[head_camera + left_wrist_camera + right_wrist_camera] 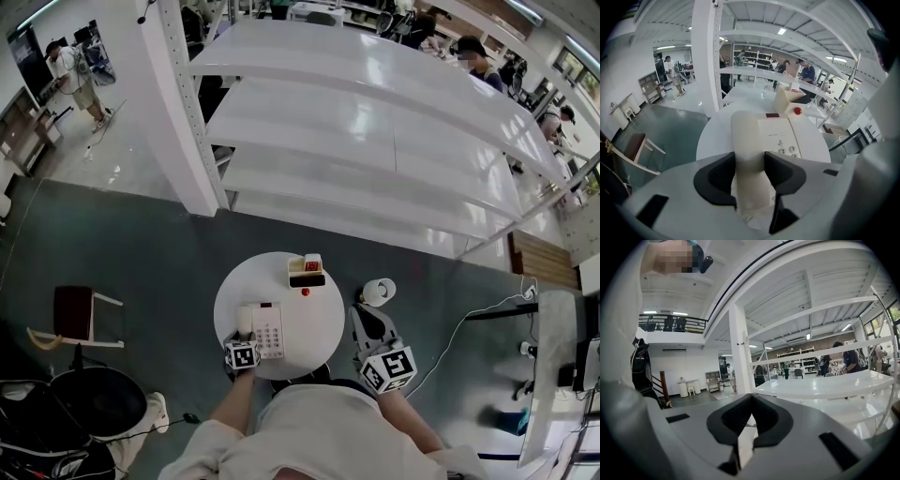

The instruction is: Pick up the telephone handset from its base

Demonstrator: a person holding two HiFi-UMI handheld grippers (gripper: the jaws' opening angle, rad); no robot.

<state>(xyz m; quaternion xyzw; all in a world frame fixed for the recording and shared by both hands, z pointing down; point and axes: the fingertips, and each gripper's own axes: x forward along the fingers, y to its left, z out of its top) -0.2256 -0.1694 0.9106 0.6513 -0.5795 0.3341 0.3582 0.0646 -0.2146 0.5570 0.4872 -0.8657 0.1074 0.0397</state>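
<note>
- Handset (749, 136) lies in its base (783, 133) on the surface (323, 323) — long axis pointing away along the left tool (750, 166), whose 2 pads pinch its sides.
- Right tool (752, 399): pressed together, empty, farther off.

A white pillar (183, 103) and long white shelving (375, 122) stood over dark green floor (141, 244) — a small chair (73, 314) at the left.

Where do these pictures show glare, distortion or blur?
Head view: lights glare on the white shelves. Left gripper view: strong fisheye bending, dark corners, handset fairly sharp. Right gripper view: same dark corners, a mosaic patch at the top left.
</note>
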